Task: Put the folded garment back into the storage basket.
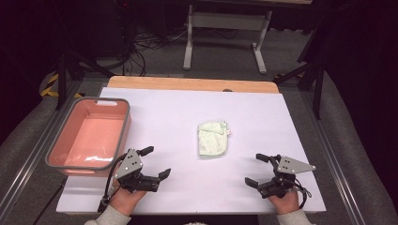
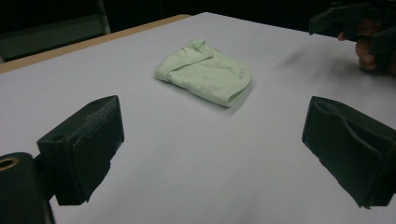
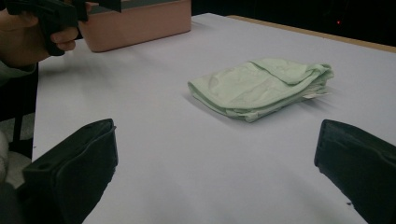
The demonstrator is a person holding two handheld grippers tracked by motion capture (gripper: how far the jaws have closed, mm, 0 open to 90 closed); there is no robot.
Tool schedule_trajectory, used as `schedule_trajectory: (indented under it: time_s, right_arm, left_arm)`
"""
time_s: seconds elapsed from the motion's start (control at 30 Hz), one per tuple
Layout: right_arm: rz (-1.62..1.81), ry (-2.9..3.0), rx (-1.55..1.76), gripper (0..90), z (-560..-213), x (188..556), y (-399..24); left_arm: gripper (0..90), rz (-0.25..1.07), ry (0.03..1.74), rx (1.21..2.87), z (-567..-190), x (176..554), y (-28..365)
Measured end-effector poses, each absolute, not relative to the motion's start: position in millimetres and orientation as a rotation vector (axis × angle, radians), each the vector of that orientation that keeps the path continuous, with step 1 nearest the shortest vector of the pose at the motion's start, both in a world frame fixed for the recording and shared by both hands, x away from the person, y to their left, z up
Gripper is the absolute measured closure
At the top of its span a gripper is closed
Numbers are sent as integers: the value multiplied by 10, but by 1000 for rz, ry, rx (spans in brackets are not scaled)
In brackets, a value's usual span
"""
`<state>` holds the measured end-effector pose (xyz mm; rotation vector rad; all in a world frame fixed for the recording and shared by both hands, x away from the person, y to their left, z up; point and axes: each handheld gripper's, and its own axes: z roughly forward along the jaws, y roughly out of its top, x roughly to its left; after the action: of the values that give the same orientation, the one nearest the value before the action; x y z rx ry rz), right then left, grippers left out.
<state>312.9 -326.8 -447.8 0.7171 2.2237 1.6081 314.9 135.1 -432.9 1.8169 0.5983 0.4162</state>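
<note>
A folded pale green cloth (image 1: 213, 139) lies on the white table top (image 1: 187, 112), a little right of its middle. My left gripper (image 1: 155, 162) rests at the front left, open, nothing between its jaws; the cloth (image 2: 205, 72) lies ahead of it. My right gripper (image 1: 257, 169) sits at the front right, also open and empty, with the cloth (image 3: 261, 86) ahead between its jaws. Both grippers are well apart from the cloth.
A pink bin with a grey rim (image 1: 90, 136) stands at the table's left edge, beside the left gripper; it appears as the pink bin (image 3: 140, 25) in the right gripper view. A wooden strip (image 1: 187, 84) runs along the far edge. Dark stands flank the table.
</note>
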Motion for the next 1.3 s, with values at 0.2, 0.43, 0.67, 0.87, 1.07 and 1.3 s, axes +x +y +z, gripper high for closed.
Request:
schedule_trajectory:
  time_s: [0.2, 0.43, 0.67, 0.87, 1.07, 1.3]
  right_arm:
    - [1602, 2234, 729, 0, -4496, 3153, -3257]
    - [1602, 2235, 733, 0, -4499, 3156, -3261]
    - [1605, 2235, 731, 0, -4501, 3153, -3261]
    - [1606, 2229, 737, 0, -4504, 3152, -3269]
    - [1604, 2230, 740, 0, -4506, 3155, -3264]
    - [1603, 2227, 740, 0, -4506, 3156, -3268]
  left_arm:
    - [78, 392, 574, 1835, -4181, 3267, 1238]
    - [83, 350, 542, 1877, -4060, 3455, 1020]
    - [83, 331, 533, 1926, -3995, 3660, 802]
    - [79, 320, 554, 1929, -3981, 3783, 722]
    - [79, 346, 573, 1968, -3994, 3944, 651]
    - [79, 337, 590, 1971, -3982, 4088, 585]
